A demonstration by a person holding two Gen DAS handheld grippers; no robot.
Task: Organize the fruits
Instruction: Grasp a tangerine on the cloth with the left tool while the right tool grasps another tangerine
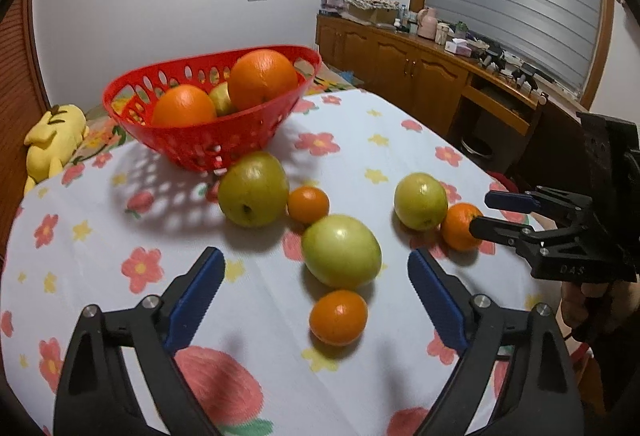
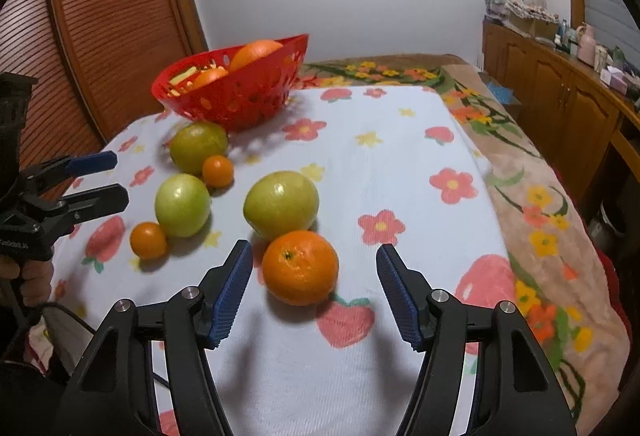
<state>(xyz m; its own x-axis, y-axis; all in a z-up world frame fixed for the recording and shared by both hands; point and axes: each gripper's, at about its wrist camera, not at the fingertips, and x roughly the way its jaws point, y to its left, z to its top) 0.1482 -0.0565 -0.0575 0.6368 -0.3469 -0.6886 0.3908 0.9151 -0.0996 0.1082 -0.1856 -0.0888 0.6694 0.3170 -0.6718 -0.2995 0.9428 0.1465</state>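
- Fruits lie loose on the flowered cloth (image 2: pixel 400 164) in front of the red basket (image 1: pixel 208 144), which holds two big oranges (image 1: pixel 262 78) and a green fruit.
- Left gripper (image 1: pixel 316 268) hangs with jaws spread wide over a green apple (image 1: pixel 340 251) and a small orange (image 1: pixel 338 316); its pads touch neither.
- Right gripper (image 2: pixel 314 270) stands apart around a tangerine (image 2: pixel 300 267), which sits between the blue pads (image 2: pixel 230 292) without contact, just beside another green apple (image 2: pixel 281 204).
- Farther back, a third apple (image 2: pixel 198 147) rests near the basket, touching a small tangerine (image 2: pixel 217 170).
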